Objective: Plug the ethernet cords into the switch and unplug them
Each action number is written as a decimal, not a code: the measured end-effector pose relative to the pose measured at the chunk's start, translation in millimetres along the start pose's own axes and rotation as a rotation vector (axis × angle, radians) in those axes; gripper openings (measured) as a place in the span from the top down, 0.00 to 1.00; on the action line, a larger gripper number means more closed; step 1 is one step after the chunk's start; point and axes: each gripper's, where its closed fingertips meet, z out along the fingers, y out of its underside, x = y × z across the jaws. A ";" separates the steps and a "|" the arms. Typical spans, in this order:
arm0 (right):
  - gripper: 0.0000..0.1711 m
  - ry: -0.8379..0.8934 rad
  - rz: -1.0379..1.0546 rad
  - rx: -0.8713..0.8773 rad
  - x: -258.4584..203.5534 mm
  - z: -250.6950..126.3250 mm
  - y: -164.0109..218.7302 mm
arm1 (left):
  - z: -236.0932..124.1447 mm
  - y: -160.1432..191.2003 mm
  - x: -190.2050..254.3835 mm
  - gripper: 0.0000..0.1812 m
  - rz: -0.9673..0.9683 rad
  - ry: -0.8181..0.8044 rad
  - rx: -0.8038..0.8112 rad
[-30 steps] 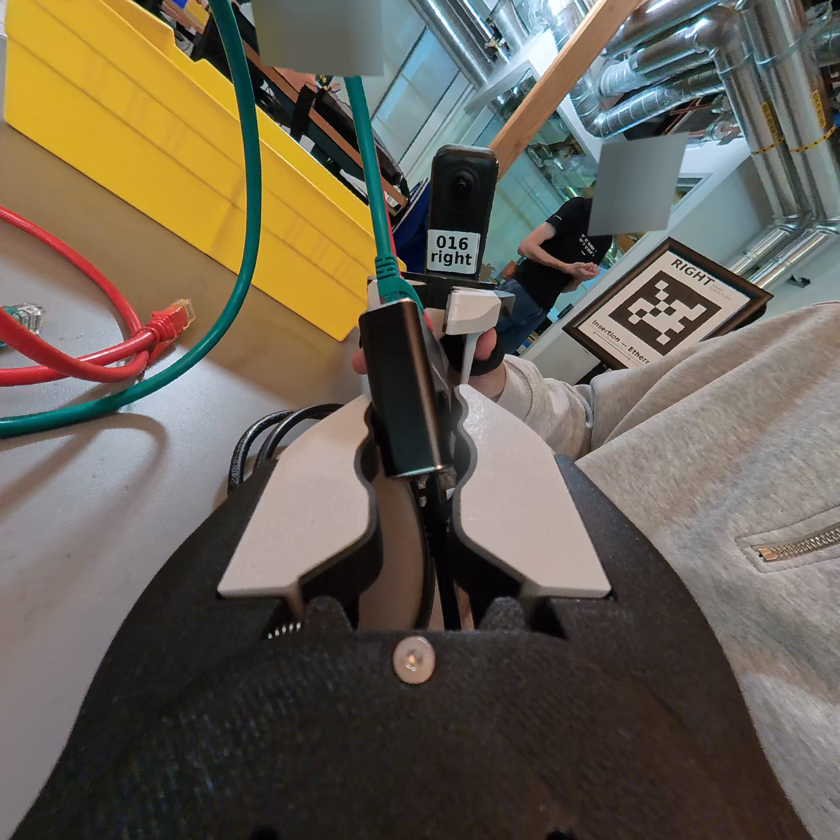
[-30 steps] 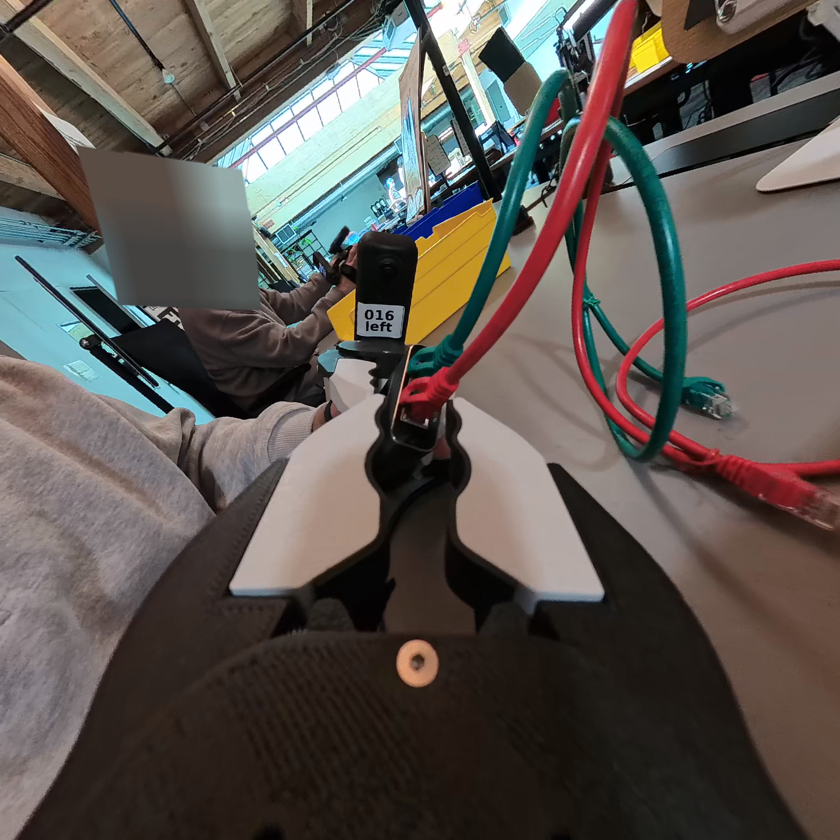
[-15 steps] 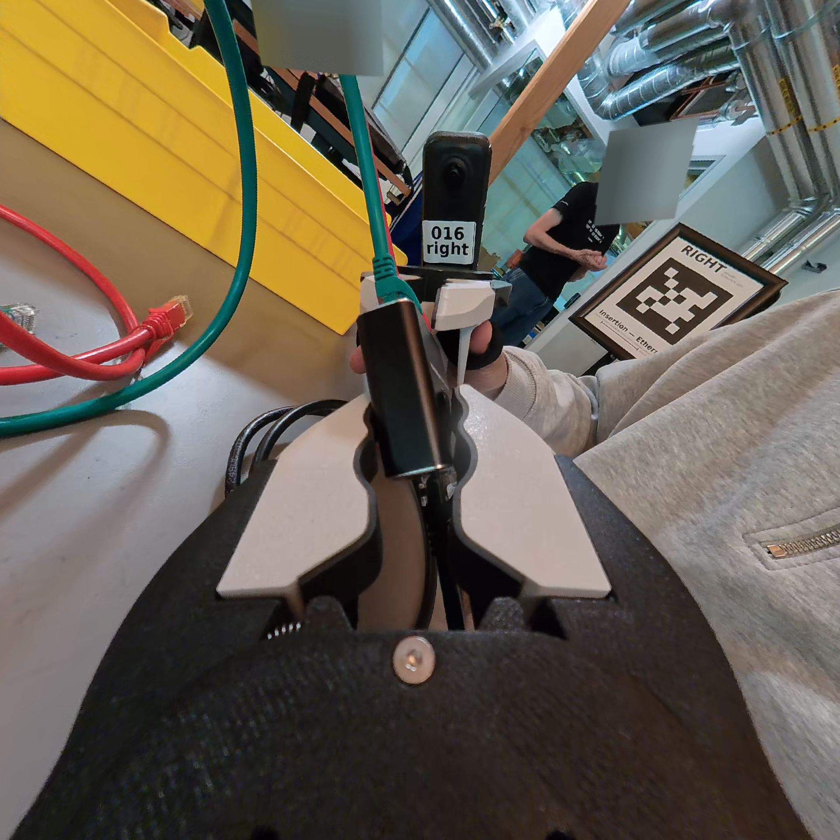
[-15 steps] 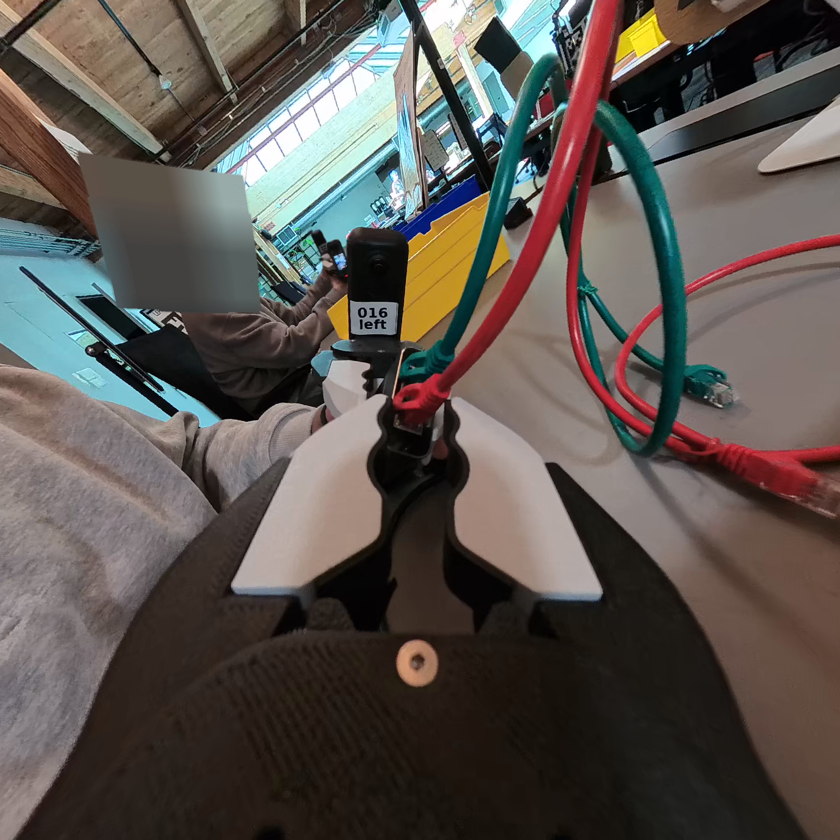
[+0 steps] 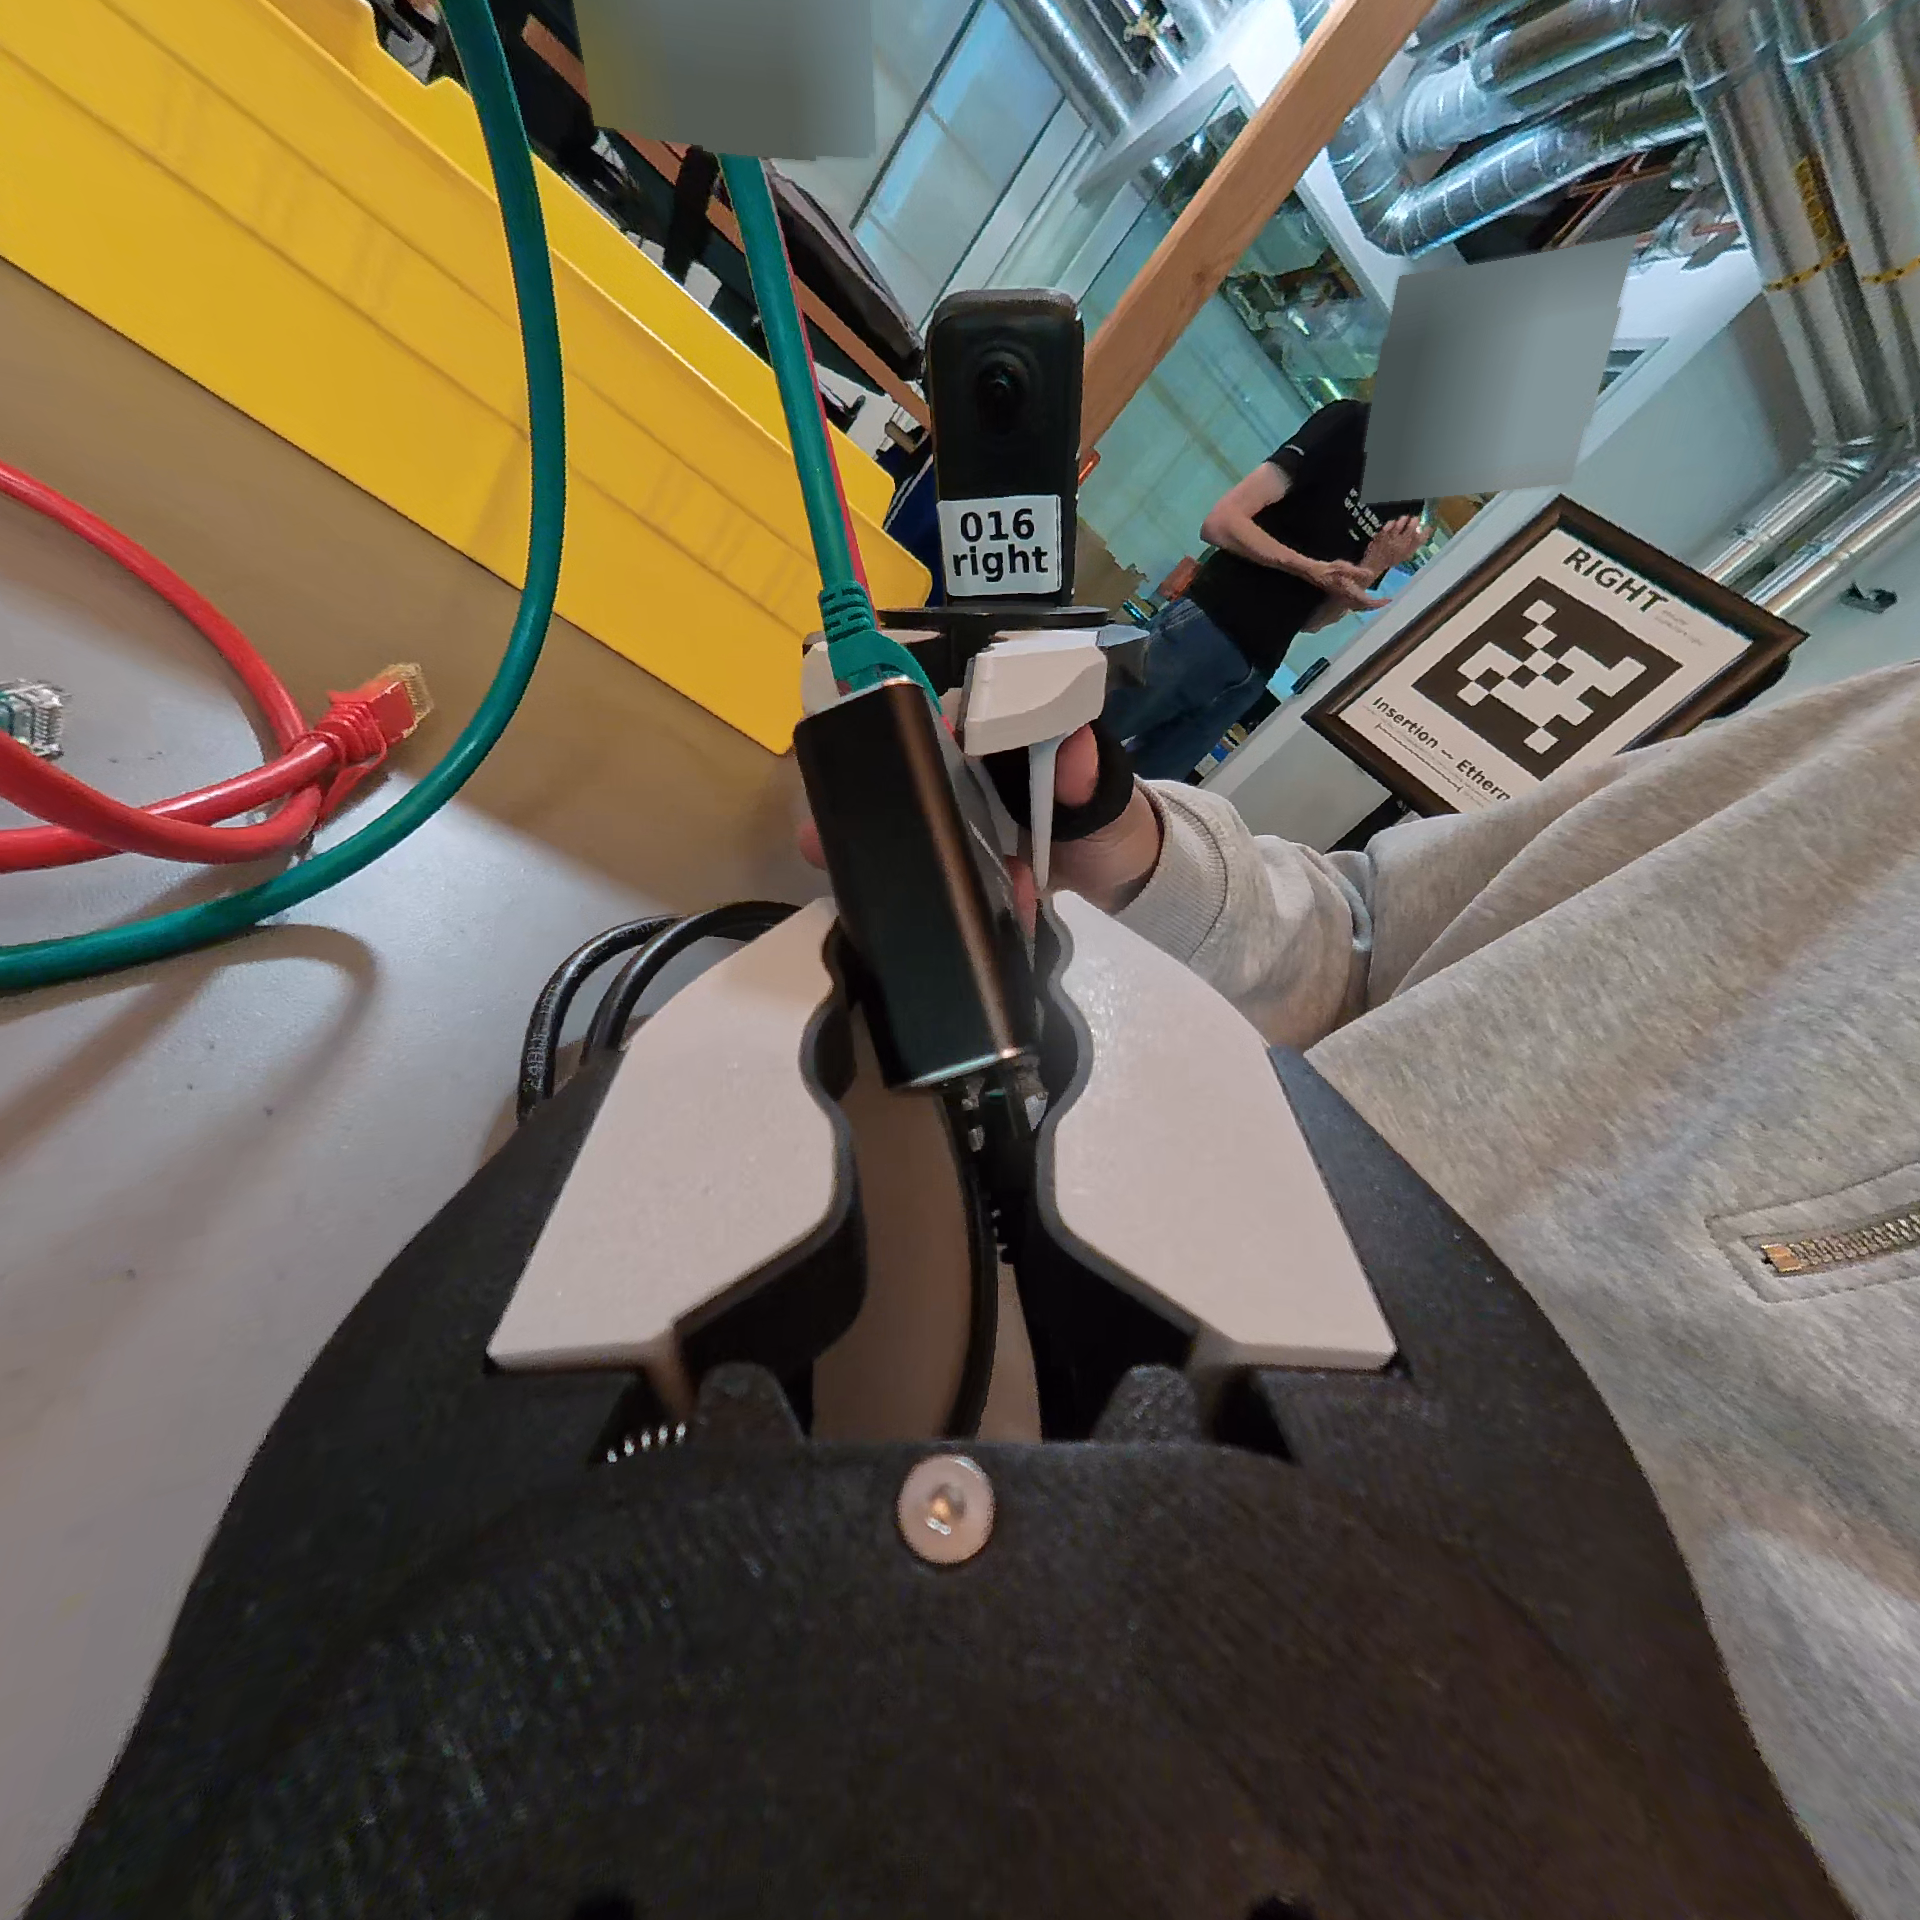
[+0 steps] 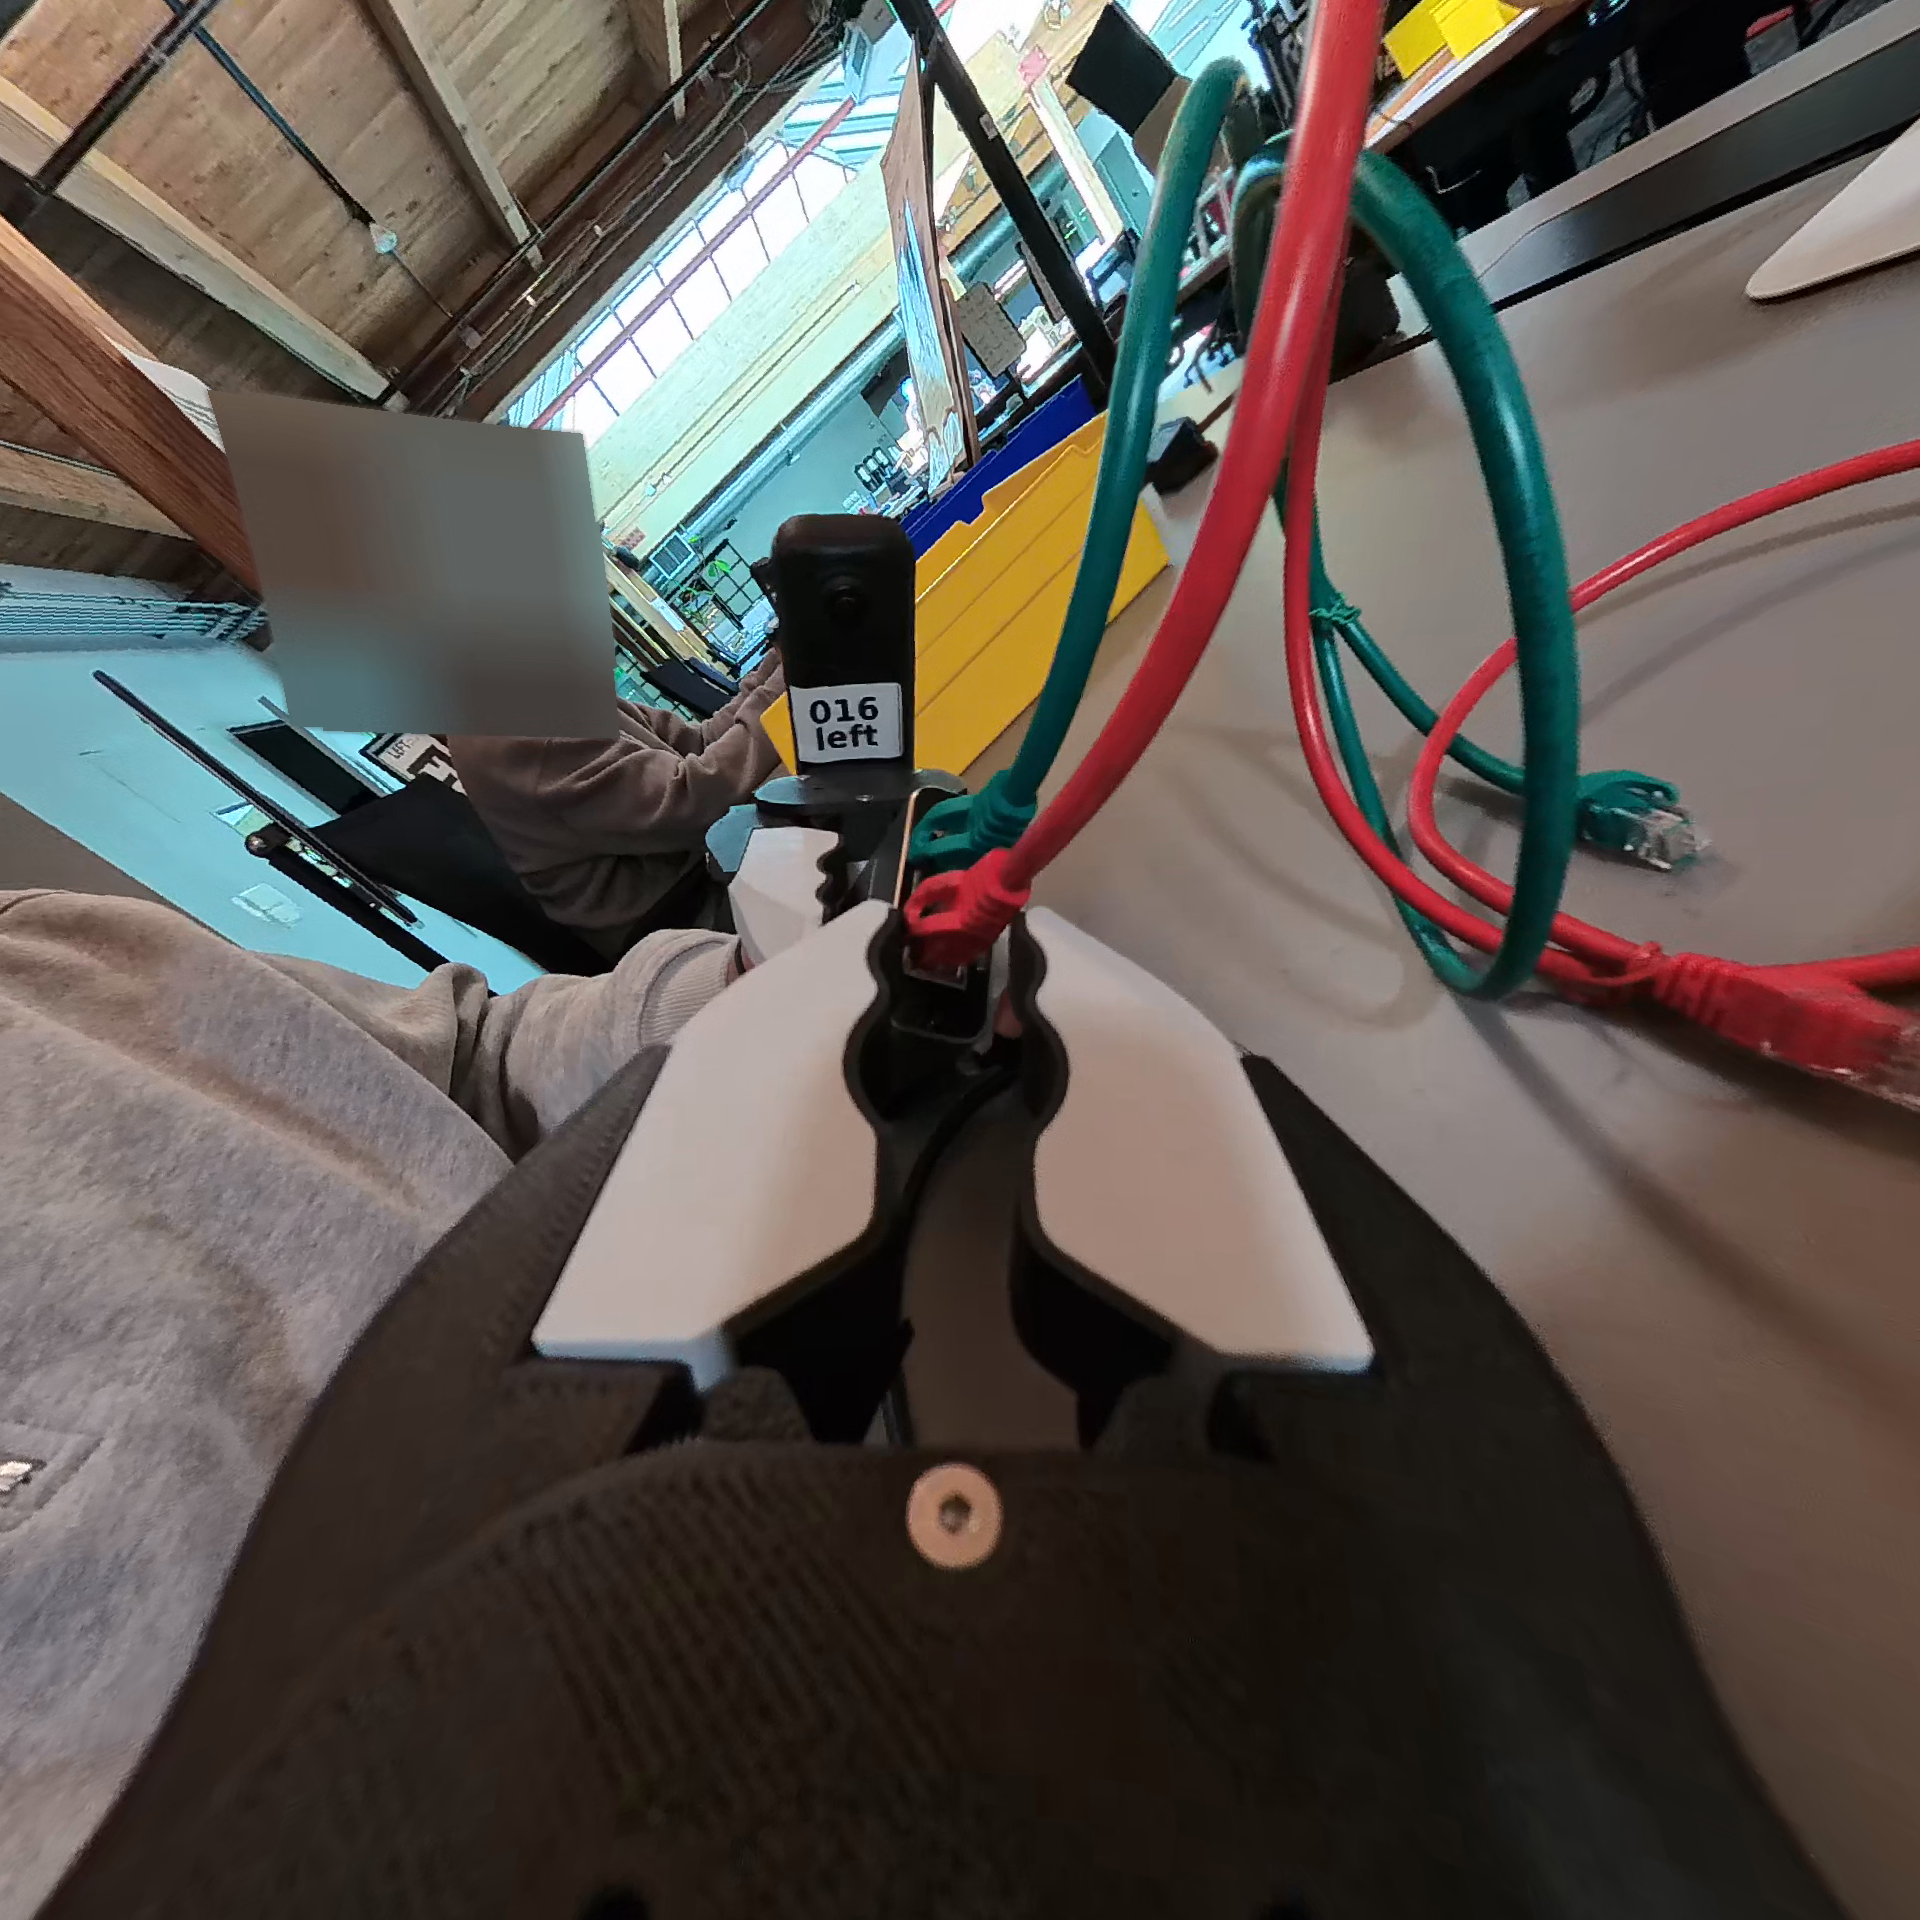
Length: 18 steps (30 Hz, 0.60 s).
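Grey surface (image 5: 187,1091) with yellow bin (image 5: 312,270), looping green cord (image 6: 1507,582) and red cord (image 6: 1226,582) plugged into black switch (image 5: 914,894), switch clamped in closed left tongs (image 5: 940,997), right tongs (image 6: 956,997) closed at its red-plug end.

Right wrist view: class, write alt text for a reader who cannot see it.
The right hand-held gripper is shut on a red ethernet plug seated in a small black switch, beside a plugged-in green cord. The left hand-held gripper holds the switch from the far side. Loose red and green cord ends lie on the grey table.
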 end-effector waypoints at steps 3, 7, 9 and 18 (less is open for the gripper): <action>0.89 0.000 -0.008 -0.003 -0.4 0.3 -0.1 | 0.3 0.6 0.5 0.83 -0.005 0.008 -0.004; 0.89 -0.004 -0.011 -0.012 -1.3 1.6 1.2 | 1.3 2.7 1.2 0.83 -0.021 0.020 -0.016; 0.89 -0.008 -0.024 -0.036 -3.3 4.2 5.0 | 3.2 5.5 1.7 0.83 -0.030 0.023 -0.035; 0.90 0.022 -0.099 -0.063 -3.1 6.9 8.2 | 3.4 5.7 1.0 0.84 -0.080 0.039 -0.021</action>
